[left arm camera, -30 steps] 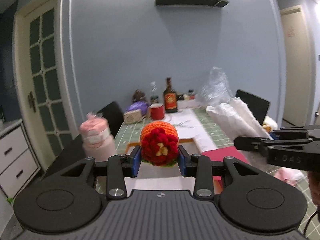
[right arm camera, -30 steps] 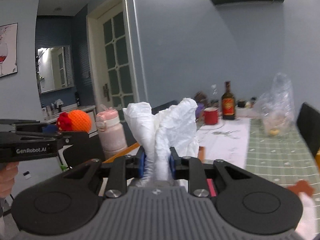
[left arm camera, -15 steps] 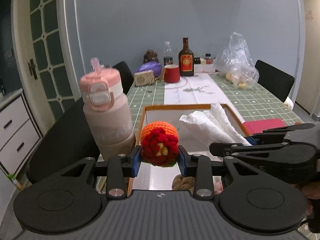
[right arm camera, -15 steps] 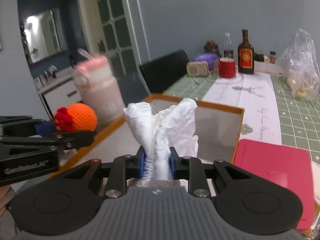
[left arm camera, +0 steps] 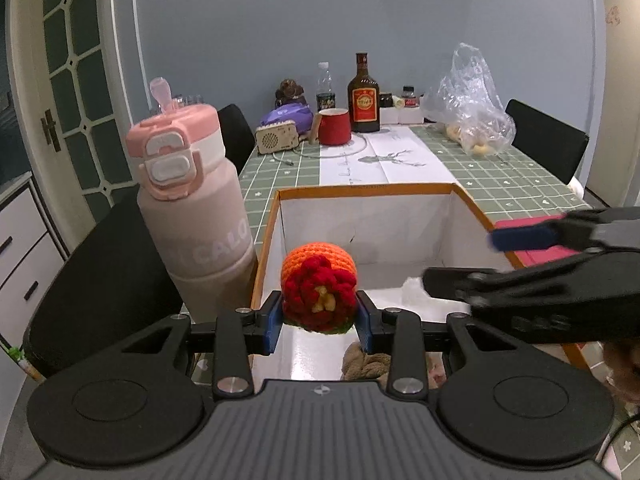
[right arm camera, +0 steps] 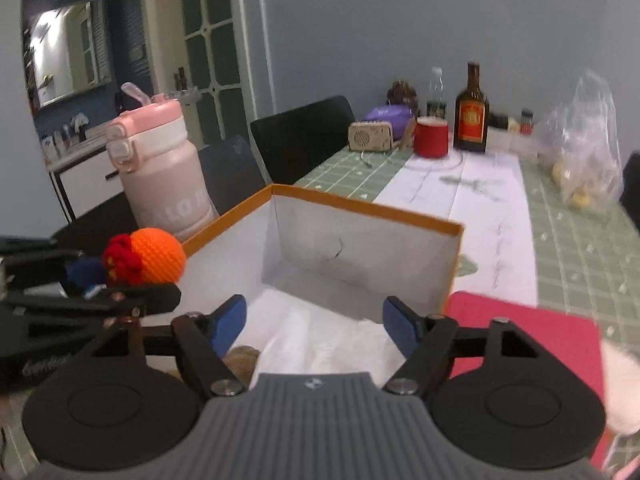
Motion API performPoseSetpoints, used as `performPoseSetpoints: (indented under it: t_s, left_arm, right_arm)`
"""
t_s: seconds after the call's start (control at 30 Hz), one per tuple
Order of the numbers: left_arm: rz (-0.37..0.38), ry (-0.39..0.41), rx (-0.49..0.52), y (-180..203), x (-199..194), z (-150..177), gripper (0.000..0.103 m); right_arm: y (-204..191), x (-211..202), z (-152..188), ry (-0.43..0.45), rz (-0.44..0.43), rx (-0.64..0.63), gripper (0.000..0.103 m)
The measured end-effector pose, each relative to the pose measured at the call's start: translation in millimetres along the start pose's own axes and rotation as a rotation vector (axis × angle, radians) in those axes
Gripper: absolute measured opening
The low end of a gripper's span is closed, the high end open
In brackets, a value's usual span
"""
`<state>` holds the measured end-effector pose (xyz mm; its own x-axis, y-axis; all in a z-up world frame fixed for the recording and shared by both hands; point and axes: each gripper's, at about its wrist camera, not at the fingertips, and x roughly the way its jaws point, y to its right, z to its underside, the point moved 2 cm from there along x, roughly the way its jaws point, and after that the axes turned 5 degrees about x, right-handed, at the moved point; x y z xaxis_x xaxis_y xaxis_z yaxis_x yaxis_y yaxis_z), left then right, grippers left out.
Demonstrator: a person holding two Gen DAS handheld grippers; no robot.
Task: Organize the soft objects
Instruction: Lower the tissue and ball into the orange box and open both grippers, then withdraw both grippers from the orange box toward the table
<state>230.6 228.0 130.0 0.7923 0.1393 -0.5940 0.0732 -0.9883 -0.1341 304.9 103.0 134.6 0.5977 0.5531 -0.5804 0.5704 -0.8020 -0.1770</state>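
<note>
Our left gripper (left arm camera: pixel 319 327) grips the crocheted ball (left arm camera: pixel 319 287) between its jaws, over the near left corner of the open box (left arm camera: pixel 366 191); the box floor lies straight below, so we judge a release would drop it in. Our right gripper (right arm camera: pixel 314 326) has just opened its jaws wide, nothing pressed between them. The white tissue (right arm camera: pixel 320 340) it clamped half a second ago now lies on the box floor beneath.

Bottle (left arm camera: pixel 192 216) stands left of box (left arm camera: pixel 368 192); cloth (right arm camera: pixel 320 336) lies inside.
</note>
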Motion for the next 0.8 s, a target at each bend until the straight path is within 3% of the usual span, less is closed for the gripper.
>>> performPoseSetpoints:
  t_s: [0.23,0.37,0.47,0.57,0.6,0.63,0.67,0.8]
  left_arm:
    - [0.021,-0.045,0.018,8.5,15.3,2.5,0.042]
    - [-0.017,-0.080,0.051,14.6,23.9,5.7,0.042]
    - [-0.006,-0.067,0.041,12.5,25.0,5.7,0.042]
    - [-0.041,-0.075,0.025,8.8,23.9,6.5,0.044]
    - [-0.049,-0.072,0.020,8.0,22.4,6.8,0.046]
    - [-0.058,-0.062,0.020,7.2,19.9,7.4,0.057]
    - [-0.063,-0.039,0.025,7.0,16.1,8.4,0.074]
    - [-0.050,0.022,0.023,8.7,2.9,10.5,0.092]
  right_arm:
    - [8.7,-21.5,4.2,0.021,-0.022,-0.010,0.090]
    - [4.2,-25.3,7.9,0.020,-0.013,-0.060,0.090]
    - [2.7,-25.3,9.8,0.020,0.000,-0.075,0.089]
    - [2.6,-25.9,11.9,0.020,0.004,-0.078,0.090]
    - [3.0,-26.2,12.6,0.019,0.002,-0.079,0.090]
    - [3.6,-26.3,12.9,0.016,0.001,-0.080,0.090]
    - [3.9,-25.9,13.4,0.015,0.002,-0.079,0.090]
    - [5.4,-25.2,14.9,0.013,0.006,-0.068,0.090]
